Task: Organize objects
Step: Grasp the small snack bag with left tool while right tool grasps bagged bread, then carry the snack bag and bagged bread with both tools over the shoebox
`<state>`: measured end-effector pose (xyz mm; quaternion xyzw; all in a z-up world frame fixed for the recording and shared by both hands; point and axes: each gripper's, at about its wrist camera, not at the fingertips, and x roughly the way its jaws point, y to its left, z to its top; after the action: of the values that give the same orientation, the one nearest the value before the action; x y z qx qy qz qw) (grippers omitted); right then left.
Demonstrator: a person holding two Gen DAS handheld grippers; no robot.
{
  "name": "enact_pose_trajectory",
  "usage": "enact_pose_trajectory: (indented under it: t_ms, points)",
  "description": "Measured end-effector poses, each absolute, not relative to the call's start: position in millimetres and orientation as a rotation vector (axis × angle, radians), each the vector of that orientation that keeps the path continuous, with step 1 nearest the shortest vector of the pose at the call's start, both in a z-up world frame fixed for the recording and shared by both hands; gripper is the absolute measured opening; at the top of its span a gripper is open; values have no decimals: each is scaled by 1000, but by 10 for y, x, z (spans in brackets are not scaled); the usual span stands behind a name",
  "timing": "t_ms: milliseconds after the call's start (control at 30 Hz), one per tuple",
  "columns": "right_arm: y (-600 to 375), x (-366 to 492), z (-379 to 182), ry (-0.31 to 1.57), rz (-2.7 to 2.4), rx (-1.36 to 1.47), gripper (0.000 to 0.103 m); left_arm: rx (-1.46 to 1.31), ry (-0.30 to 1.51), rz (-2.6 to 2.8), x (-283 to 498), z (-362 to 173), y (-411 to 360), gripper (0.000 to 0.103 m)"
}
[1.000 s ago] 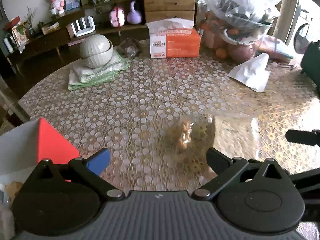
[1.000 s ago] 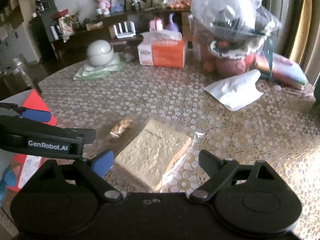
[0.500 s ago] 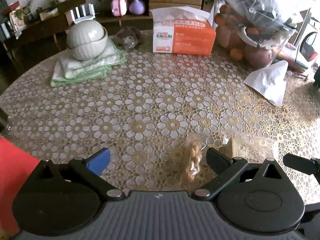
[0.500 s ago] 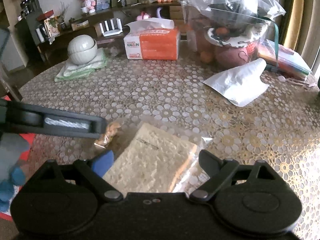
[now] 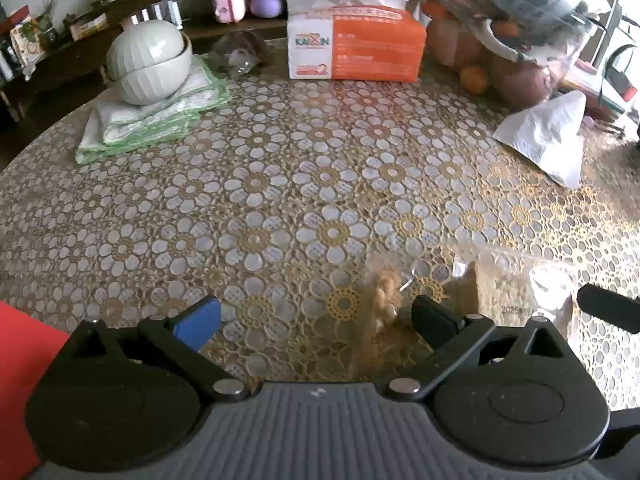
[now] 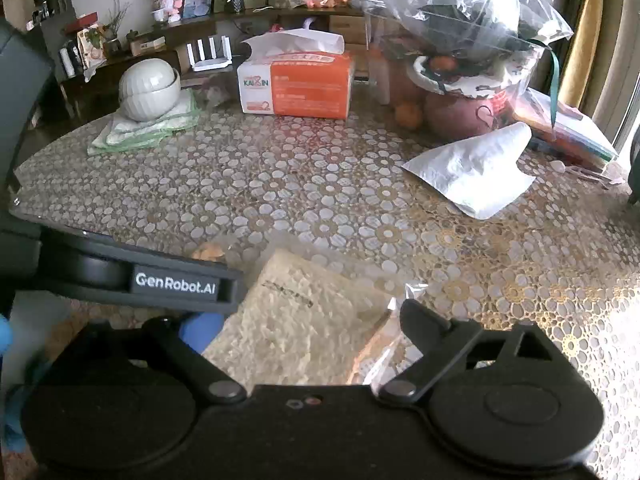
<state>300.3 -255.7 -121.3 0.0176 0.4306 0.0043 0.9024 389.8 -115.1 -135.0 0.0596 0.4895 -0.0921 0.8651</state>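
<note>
Both claws stand wide apart with nothing between the pads. The left gripper (image 5: 316, 316) has come down and forward over the last second, so the small clear packet of golden-brown snacks (image 5: 382, 300), which lay well ahead of it a moment ago, now lies just inside its right-hand finger, low against the flower-patterned lace tablecloth (image 5: 280, 184). The right gripper (image 6: 312, 320) has closed in likewise on the flat, pale slice of bread in its clear plastic bag (image 6: 296, 316), which now fills the gap between its open fingers. To my eye that means both pickups are about to begin: each tool is lined up on its own item and only the squeeze is missing. The left tool is held low and nearly level, reaching across in front of the right one, its black side visible in the right view; the right is tipped down over the bread. Further out sit the orange and white tissue box (image 5: 356, 48), the stacked pale ribbed bowls (image 5: 150, 60) and a crumpled white paper (image 6: 476, 168).
</note>
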Motion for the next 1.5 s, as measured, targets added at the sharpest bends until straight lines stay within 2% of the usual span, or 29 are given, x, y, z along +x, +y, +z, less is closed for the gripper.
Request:
enact_pose_trajectory:
  t_ms: [167, 267, 367, 433, 600, 667, 767, 800, 833, 867, 933, 1100, 1500]
  points:
    - [-2579, 2995, -1220, 899, 12, 35, 97, 123, 1006, -199, 3875, -1371, -1140, 100]
    - [-2583, 2966, -1207, 919, 24, 15, 97, 118, 991, -207, 3846, -1356, -1128, 92]
    - [-2714, 2947, -1265, 990, 40, 131, 97, 129, 972, -220, 3802, -1338, -1148, 84]
    - [-2705, 2938, -1260, 988, 40, 129, 98, 130, 953, -236, 3766, -1324, -1172, 72]
    - [-2627, 2911, -1255, 986, 39, 87, 96, 145, 944, -253, 3718, -1316, -1236, 65]
    - [-2634, 2899, -1257, 983, 50, 82, 95, 145, 941, -265, 3710, -1315, -1239, 58]
    - [-2668, 2872, -1252, 979, 63, 98, 94, 158, 934, -287, 3703, -1292, -1261, 42]
    - [-2671, 2860, -1240, 973, 74, 99, 89, 156, 934, -300, 3698, -1284, -1266, 34]
    - [-2675, 2850, -1224, 970, 88, 101, 83, 165, 931, -300, 3685, -1276, -1280, 31]
    - [-2672, 2834, -1209, 966, 89, 98, 82, 170, 931, -302, 3679, -1272, -1286, 30]
    - [-2671, 2819, -1191, 959, 95, 99, 78, 169, 934, -310, 3668, -1264, -1279, 21]
    - [-2730, 2738, -1132, 958, 92, 136, 74, 151, 954, -302, 3616, -1240, -1242, 20]
    - [-2845, 2270, -839, 935, 81, 168, 73, 53, 952, -313, 3084, -957, -1130, 20]
